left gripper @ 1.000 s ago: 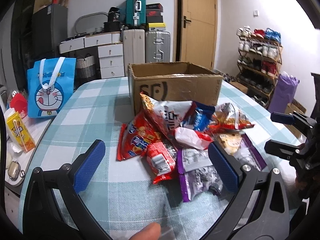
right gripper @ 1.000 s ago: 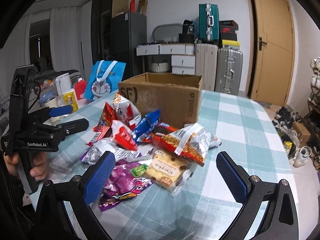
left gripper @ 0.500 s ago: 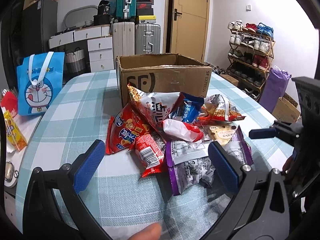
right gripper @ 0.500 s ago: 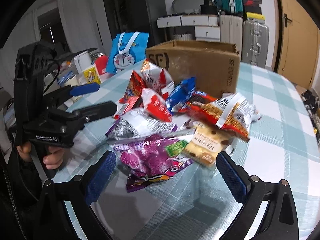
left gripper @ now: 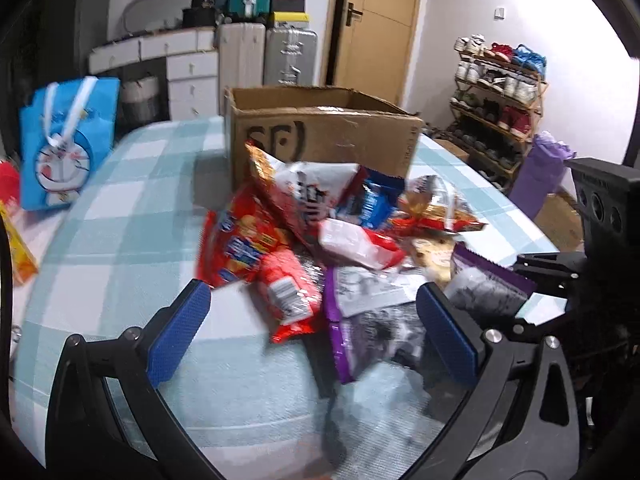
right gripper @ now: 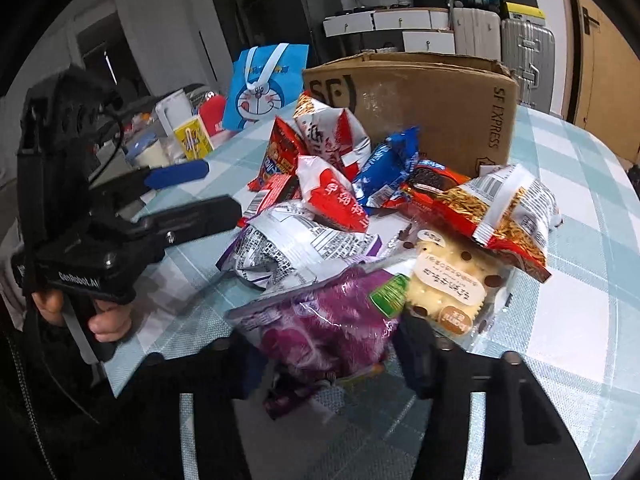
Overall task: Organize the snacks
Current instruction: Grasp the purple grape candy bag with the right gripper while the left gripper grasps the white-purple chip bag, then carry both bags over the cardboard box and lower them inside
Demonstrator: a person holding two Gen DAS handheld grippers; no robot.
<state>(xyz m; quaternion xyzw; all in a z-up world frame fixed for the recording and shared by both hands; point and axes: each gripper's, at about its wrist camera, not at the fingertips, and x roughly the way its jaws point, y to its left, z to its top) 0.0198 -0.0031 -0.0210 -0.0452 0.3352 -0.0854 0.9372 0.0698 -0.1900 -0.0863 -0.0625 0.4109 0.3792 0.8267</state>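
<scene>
1. At 6 o'clock in the right wrist view, the right gripper [right gripper: 332,364] has its jaws closing around the purple packet [right gripper: 320,320]; the packet sits between them and the pads look to be biting its near end

2. Left gripper [left gripper: 316,328] is wide open, nothing between its pads, hovering at the near edge of the snack pile [left gripper: 332,232]

3. Purple packet lies at the pile's near edge, its far end tucked under the silver packet [right gripper: 288,248] at 11 o'clock and touching the cracker pack [right gripper: 452,280] at 2 o'clock

4. Cardboard box [right gripper: 432,96] stands at 12 o'clock behind the pile, top open; likely the destination

5. Grip advice: the film is slippery and puffy, so finish closing before lifting; pinch the sealed seam, not the air pocket

6. Lift slowly and tilt back toward 6 o'clock so the silver packet slides off rather than riding along

7. Risk: dragging the cracker pack or noodle-snack bag [right gripper: 508,216] off the table [right gripper: 580,264] at 3 o'clock

8. Keep the left gripper clear, or use it to pin the silver packet
</scene>
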